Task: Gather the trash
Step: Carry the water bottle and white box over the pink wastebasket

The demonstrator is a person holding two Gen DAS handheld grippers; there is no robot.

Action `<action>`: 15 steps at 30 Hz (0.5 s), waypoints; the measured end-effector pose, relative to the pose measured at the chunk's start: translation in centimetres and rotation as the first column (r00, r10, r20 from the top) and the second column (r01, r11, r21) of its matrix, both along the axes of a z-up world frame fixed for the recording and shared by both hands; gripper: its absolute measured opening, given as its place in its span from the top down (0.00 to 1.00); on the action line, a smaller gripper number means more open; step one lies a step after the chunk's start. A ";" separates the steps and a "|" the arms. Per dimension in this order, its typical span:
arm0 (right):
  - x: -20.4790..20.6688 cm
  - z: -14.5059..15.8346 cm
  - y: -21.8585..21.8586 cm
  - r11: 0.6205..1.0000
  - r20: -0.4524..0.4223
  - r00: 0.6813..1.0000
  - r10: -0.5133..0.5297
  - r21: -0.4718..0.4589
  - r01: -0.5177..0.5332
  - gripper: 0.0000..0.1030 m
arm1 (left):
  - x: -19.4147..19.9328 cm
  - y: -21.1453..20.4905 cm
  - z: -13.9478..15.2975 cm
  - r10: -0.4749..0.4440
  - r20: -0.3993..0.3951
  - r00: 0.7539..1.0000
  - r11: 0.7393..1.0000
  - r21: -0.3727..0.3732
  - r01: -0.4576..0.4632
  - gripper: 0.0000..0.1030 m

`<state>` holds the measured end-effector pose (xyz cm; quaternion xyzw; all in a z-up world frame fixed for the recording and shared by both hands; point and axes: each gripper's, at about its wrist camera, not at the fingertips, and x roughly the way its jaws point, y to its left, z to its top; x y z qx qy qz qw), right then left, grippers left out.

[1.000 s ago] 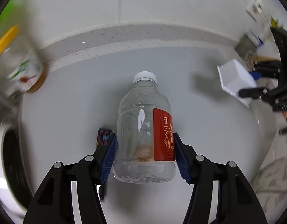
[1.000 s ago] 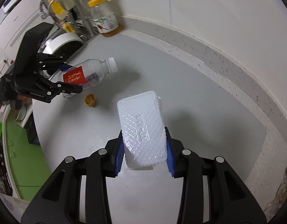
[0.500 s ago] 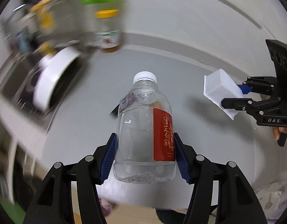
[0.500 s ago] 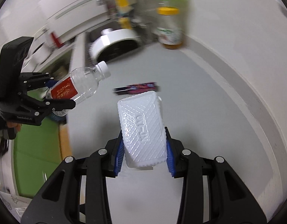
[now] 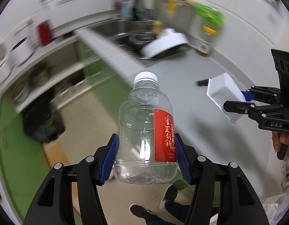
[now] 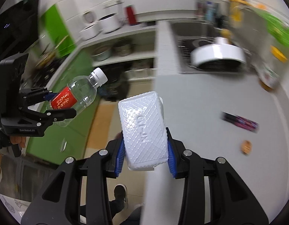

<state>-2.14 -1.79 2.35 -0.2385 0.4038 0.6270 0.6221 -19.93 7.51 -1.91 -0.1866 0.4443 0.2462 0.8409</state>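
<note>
Aloft, my left gripper (image 5: 145, 159) clamps one clear bottle (image 5: 144, 131) past the counter's edge (image 5: 114, 56), over open floor (image 5: 84, 116); my right gripper (image 6: 145, 155) clamps one white box (image 6: 143, 129). Only the right view shows two scraps on the counter: a wrapper (image 6: 240, 122) and a brown bit (image 6: 246, 145).

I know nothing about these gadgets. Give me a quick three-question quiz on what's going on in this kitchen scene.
1. True or false: the left gripper holds the clear bottle by its white cap.
2. What does the right gripper hold? A) a white plastic container B) a sponge C) a mug
3. Fill in: two bits of trash lie on the grey counter, a dark wrapper and a small ______ scrap.

Key: 1 false, the blue pads clamp its lower body. 2 A, the white plastic container. 3 orange-brown.
</note>
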 end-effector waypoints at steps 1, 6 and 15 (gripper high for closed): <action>-1.3 -0.1 0.9 1.000 0.000 1.000 0.018 -0.001 -0.018 0.63 | -2.0 0.6 -0.2 0.038 0.005 0.999 0.999 0.001 -0.038 0.44; -8.4 -2.1 5.7 0.995 -0.010 0.995 0.101 -0.018 -0.102 0.63 | -9.0 3.0 -1.8 0.170 0.004 0.985 0.985 -0.015 -0.170 0.44; -15.7 -11.2 14.5 0.978 0.006 0.984 0.176 -0.114 -0.174 0.63 | -16.4 8.7 -10.2 0.318 -0.006 0.948 0.944 -0.089 -0.317 0.44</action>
